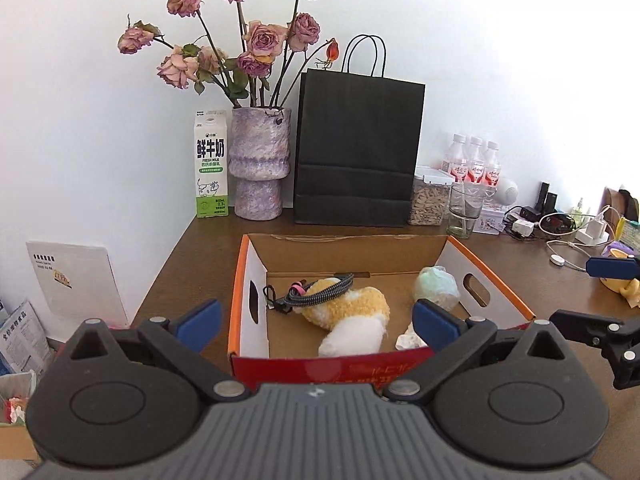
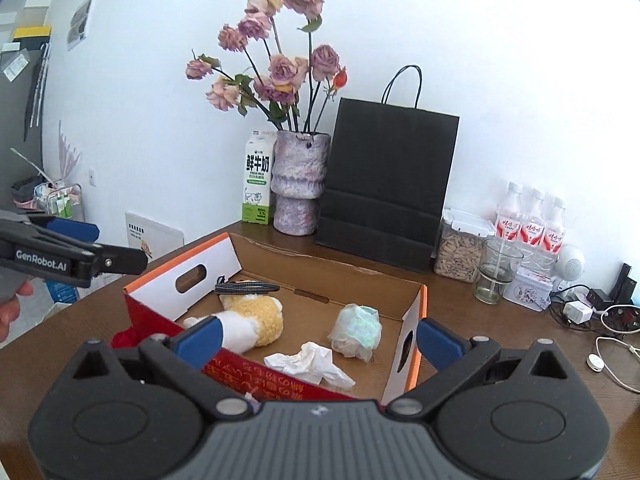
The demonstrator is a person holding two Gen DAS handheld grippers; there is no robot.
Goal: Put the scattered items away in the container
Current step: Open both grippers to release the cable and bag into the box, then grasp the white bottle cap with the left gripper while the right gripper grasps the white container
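An open cardboard box (image 1: 256, 280) (image 2: 412, 344) with orange rims and a red front stands on the brown table. Inside lie a yellow and white plush toy (image 1: 352, 320) (image 2: 256, 320), a coiled braided cable (image 1: 316, 294) (image 2: 246, 288), a pale green item in a clear bag (image 1: 436, 286) (image 2: 358, 330) and a crumpled white tissue (image 1: 410, 339) (image 2: 308, 364). My left gripper (image 1: 318, 320) is open in front of the box with nothing between its fingers. My right gripper (image 2: 316, 338) is open over the box's near edge, also holding nothing.
Along the back wall stand a milk carton (image 1: 211, 164), a purple vase of dried roses (image 1: 260, 164), a black paper bag (image 1: 356, 152), a seed jar (image 1: 428, 202), a glass (image 1: 464, 210) and bottles (image 1: 476, 164). Chargers and cables (image 1: 560, 232) clutter the right side. A yellow object (image 1: 630, 286) lies far right.
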